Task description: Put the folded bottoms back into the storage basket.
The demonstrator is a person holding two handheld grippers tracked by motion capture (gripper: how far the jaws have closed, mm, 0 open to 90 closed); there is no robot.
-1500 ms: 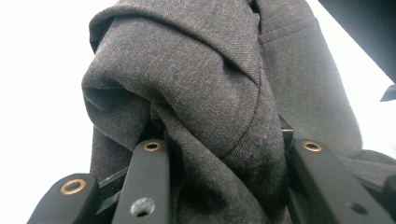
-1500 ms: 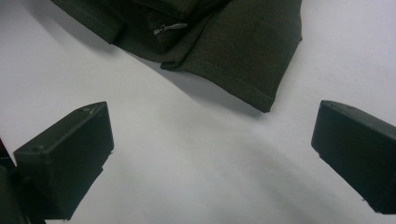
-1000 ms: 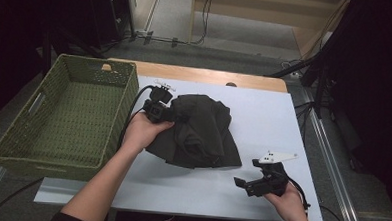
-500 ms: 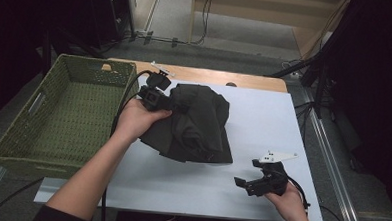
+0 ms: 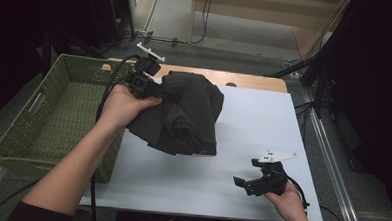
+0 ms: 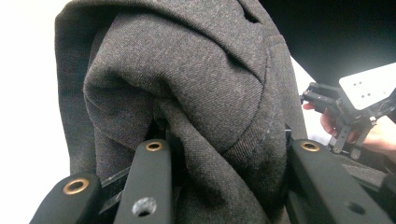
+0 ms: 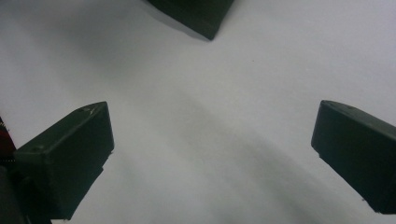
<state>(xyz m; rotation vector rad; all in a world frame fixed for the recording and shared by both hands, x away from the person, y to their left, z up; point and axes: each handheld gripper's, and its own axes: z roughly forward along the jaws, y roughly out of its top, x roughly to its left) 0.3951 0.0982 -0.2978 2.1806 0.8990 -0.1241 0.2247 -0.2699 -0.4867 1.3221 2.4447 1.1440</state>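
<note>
Dark folded garment (image 5: 184, 115) hangs bunched in the left gripper (image 5: 152, 88) beside the green basket (image 5: 58, 114), right gripper (image 5: 253, 183) idling wide open and empty, and that small bite of cloth could slip mid-carry.

left hand-held gripper (image 5: 161, 89) clamped, right hand-held gripper (image 5: 246, 184) agape

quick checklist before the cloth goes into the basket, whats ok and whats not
1. Left tongs shut on the dark cloth: ok, fabric bunched between the jaws in the left gripper view.
2. Cloth fully off the white table sheet: cannot tell, its lower edge hangs close to the sheet.
3. Green basket free to take it: ok, nothing seen inside.
4. Right tongs out of the path: ok, open, low at the near right.
5. Left cable clear of the basket: not ok, it runs over the rim.
</note>
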